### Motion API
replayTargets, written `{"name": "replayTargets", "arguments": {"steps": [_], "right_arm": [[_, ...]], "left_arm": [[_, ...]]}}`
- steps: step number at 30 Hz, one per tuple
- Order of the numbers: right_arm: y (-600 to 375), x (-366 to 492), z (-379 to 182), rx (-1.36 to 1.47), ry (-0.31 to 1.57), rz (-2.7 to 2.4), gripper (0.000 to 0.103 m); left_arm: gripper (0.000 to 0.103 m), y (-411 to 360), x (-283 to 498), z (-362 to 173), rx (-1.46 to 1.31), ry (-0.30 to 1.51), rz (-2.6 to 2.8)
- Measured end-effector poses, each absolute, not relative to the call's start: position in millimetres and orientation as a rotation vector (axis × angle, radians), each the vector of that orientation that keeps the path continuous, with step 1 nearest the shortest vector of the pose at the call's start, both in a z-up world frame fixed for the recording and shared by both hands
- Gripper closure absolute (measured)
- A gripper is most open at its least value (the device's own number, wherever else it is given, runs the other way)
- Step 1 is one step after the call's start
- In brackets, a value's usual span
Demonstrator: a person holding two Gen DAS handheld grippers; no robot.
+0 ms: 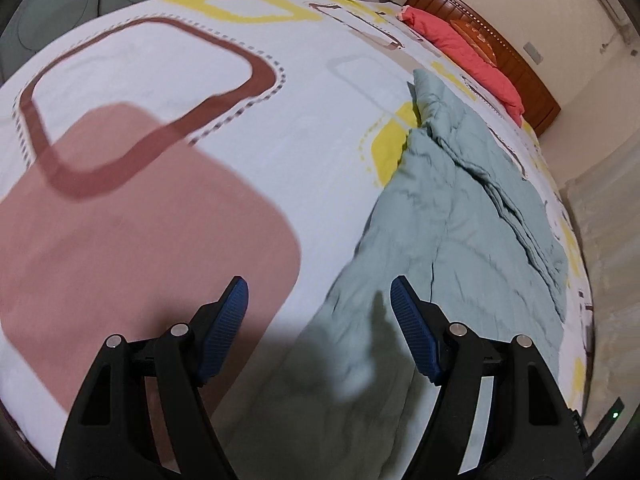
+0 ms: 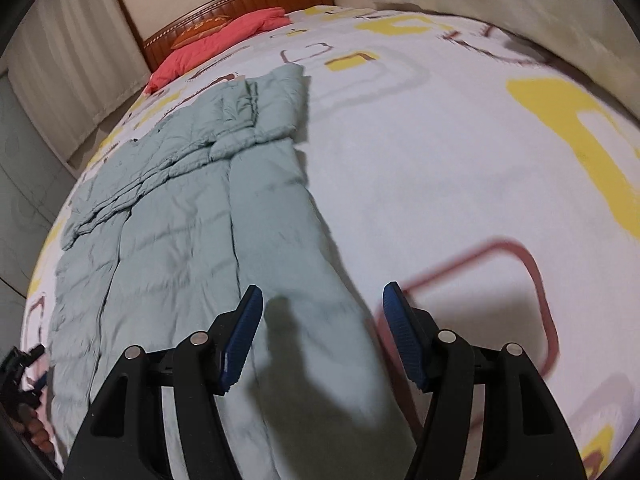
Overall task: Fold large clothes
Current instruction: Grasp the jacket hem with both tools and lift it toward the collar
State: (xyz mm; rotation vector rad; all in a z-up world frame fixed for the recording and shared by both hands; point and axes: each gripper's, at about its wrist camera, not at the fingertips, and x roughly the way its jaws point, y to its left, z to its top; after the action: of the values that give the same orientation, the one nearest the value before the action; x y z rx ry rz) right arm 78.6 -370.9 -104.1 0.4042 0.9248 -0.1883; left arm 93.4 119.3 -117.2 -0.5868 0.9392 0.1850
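A large pale green quilted garment (image 1: 452, 220) lies spread on the bed, partly folded, with a sleeve folded over its far end. It also shows in the right wrist view (image 2: 180, 216). My left gripper (image 1: 320, 292) is open and empty, hovering above the garment's near left edge. My right gripper (image 2: 322, 300) is open and empty, hovering above the garment's near right edge. Both have blue ribbed pads.
The bed has a white sheet (image 1: 312, 120) printed with brown, pink and yellow rounded squares. A red pillow (image 1: 460, 44) lies by the wooden headboard (image 2: 248, 0). Curtains (image 2: 68, 60) hang beside the bed. The other gripper (image 2: 20, 376) and hand show at the lower left.
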Motion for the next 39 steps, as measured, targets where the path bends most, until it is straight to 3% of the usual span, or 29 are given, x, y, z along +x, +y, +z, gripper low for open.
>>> {"name": "replayTargets", "arguments": {"steps": [19,22,25,26,30,32,33,39], "right_arm": [[-367,8,-120,0.670,0.870,-0.019,0.039],[-369,12,-122,0.701,0.848,-0.011,0.039],[-376,14,-126,0.759,0.831,-0.002,0.040],[-377,15,-128,0.774,0.828,0.001,0.042],[-373,22,-132,0.763,0.846,0.020,0.066],[-371,22,-131,0.747,0.843,0.014,0.078],[-371,22,-131,0.751,0.838,0.019,0.086],[-375,18,-123,0.803,0.784,0.059,0.094]], "left_arm": [[0.030,104,38,-125,-0.803,0.908,0.028],[0.041,96,47,-130,-0.832,0.900,-0.005],[0.043,89,49,-130,-0.807,0.879,-0.007],[0.048,88,50,-130,-0.803,0.876,-0.009],[0.061,83,52,-133,-0.802,0.887,-0.037],[0.080,80,52,-133,-0.802,0.894,-0.059],[0.082,80,53,-134,-0.804,0.895,-0.066],[0.094,84,49,-115,-0.793,0.822,-0.103]]}}
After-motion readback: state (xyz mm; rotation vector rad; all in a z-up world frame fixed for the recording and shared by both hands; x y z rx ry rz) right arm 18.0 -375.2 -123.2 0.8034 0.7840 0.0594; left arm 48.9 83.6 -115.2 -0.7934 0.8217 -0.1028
